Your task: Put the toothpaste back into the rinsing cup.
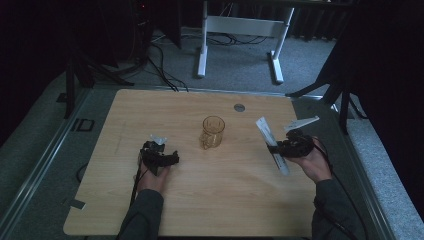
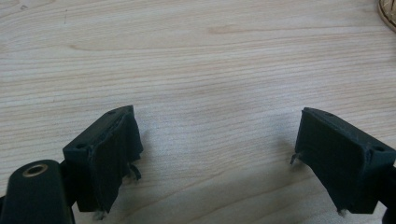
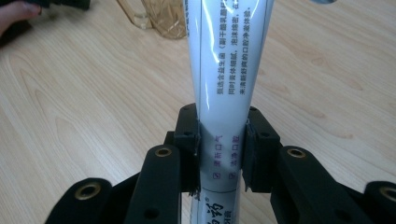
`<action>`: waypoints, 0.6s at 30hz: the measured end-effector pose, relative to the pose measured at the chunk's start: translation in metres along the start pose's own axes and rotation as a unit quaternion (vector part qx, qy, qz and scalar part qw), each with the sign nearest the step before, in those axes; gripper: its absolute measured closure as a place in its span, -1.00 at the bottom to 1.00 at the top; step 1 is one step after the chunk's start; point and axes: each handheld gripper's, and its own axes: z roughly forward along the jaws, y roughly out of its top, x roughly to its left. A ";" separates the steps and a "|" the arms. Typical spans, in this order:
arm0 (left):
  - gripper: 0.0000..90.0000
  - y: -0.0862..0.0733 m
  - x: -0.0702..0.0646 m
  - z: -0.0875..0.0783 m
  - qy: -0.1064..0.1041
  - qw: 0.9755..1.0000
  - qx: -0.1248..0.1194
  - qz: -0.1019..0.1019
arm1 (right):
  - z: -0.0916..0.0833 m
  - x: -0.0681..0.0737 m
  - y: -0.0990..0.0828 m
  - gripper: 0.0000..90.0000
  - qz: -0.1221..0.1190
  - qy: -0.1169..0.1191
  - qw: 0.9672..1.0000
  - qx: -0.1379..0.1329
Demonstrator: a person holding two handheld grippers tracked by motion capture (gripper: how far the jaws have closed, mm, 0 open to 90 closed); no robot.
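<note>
From above, the left hand-held gripper (image 1: 161,156) rests on the wooden table (image 1: 225,200) left of centre. An amber glass mug (image 1: 212,132) stands near the middle. Toward the right edge, the right hand-held gripper (image 1: 284,148) grips a white toothpaste tube (image 1: 271,145).

In the left gripper view, the left hand-held gripper (image 2: 215,154) is spread wide over bare table (image 2: 210,70).

In the right gripper view, the right hand-held gripper (image 3: 220,151) is clamped on the toothpaste tube (image 3: 224,74), which points toward the mug (image 3: 161,16).
</note>
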 end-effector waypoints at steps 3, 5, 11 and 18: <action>-0.72 0.000 0.000 0.000 0.000 1.000 0.000 0.000 | -0.002 -0.001 0.003 0.59 0.002 0.000 1.000 -0.011; -0.72 0.000 0.000 0.000 0.000 1.000 0.000 -0.001 | -0.002 0.000 0.005 0.59 0.003 0.000 1.000 -0.015; -0.72 0.000 0.000 0.000 0.000 1.000 0.000 0.000 | -0.002 0.001 0.012 0.59 0.006 0.003 0.999 -0.033; -0.72 0.000 0.000 0.000 0.000 1.000 0.001 0.002 | 0.002 0.004 0.017 0.59 0.013 0.005 0.999 -0.053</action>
